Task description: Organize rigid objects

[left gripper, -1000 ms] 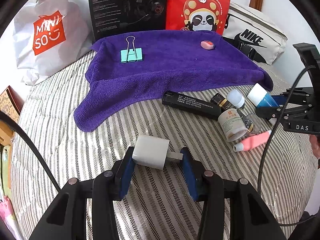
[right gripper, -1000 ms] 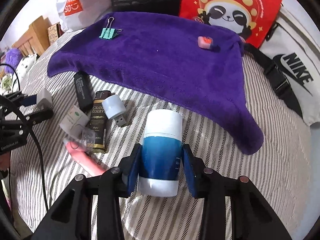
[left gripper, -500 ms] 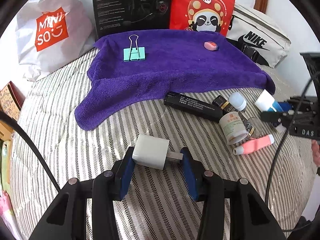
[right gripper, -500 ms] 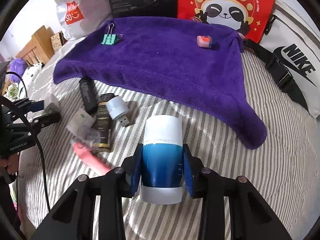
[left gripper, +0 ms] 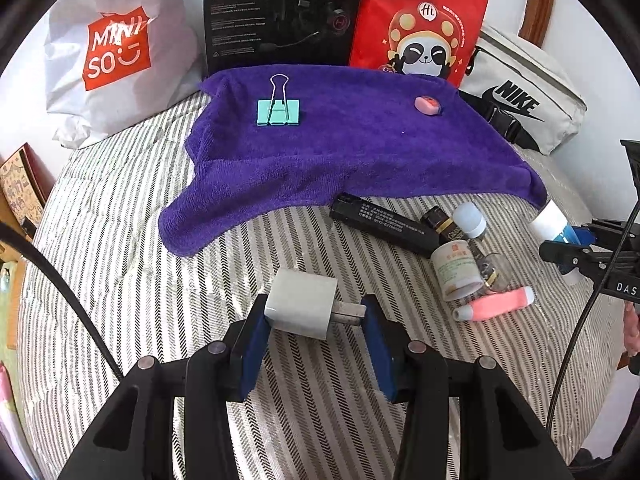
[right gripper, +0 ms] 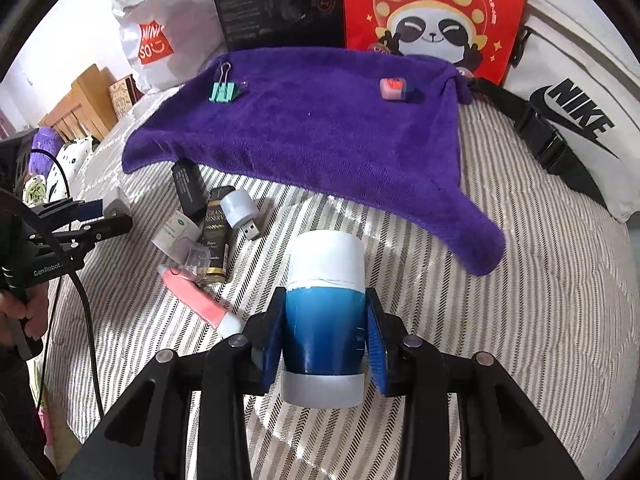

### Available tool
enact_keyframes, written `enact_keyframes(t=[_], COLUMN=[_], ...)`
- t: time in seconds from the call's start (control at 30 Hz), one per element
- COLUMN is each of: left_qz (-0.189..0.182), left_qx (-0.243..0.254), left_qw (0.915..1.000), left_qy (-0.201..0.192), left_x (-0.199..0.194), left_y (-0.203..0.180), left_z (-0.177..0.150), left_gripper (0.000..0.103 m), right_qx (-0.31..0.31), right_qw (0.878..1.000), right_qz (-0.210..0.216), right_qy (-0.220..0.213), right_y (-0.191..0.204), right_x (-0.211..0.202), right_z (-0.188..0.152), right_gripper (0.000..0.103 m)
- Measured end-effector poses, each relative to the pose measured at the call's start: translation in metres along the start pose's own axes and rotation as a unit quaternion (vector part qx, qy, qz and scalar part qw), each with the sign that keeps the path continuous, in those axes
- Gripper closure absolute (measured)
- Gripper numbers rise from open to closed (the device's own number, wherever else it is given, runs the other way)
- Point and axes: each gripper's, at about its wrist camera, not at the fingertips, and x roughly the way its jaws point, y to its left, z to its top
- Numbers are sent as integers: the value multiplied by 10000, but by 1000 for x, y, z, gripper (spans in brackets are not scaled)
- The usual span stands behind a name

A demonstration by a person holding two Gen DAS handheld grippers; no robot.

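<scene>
My left gripper (left gripper: 314, 320) is shut on a white charger plug (left gripper: 302, 306), held over the striped bed. My right gripper (right gripper: 326, 330) is shut on a blue and white bottle (right gripper: 325, 312), also above the bed. A purple towel (left gripper: 352, 148) lies at the back with a teal binder clip (left gripper: 279, 111) and a pink eraser (left gripper: 427, 104) on it. The towel (right gripper: 312, 128), the clip (right gripper: 222, 90) and the eraser (right gripper: 394, 88) also show in the right wrist view.
Loose items lie by the towel's near edge: a black box (left gripper: 380, 226), a white jar (left gripper: 456, 270), a pink tube (left gripper: 496, 304), a USB light (right gripper: 240, 212). A Miniso bag (left gripper: 112, 56), black box, red panda bag (left gripper: 420, 24) and Nike bag (left gripper: 520, 96) stand behind.
Both grippers have drawn back and risen slightly with their objects still held. The right gripper with the bottle sits lower and farther right in the left wrist view.
</scene>
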Motion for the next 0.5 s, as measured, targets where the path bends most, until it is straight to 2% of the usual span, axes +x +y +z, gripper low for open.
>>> enact_keyframes(t=[0.3, 0.5], left_qz=[103, 73], left_qx=[115, 208], left_qw=[9998, 9993], left_qy=[-94, -298], left_x=[-18, -30], left_y=[-8, -11], left_z=[12, 30], left_gripper=[59, 59], right_qx=[5, 52], right_qw=[9998, 9993], right_qz=[52, 34], right_qy=[-216, -382], right_y=[-3, -3], right_x=[-17, -27], right_z=[7, 19], right_gripper=[67, 67])
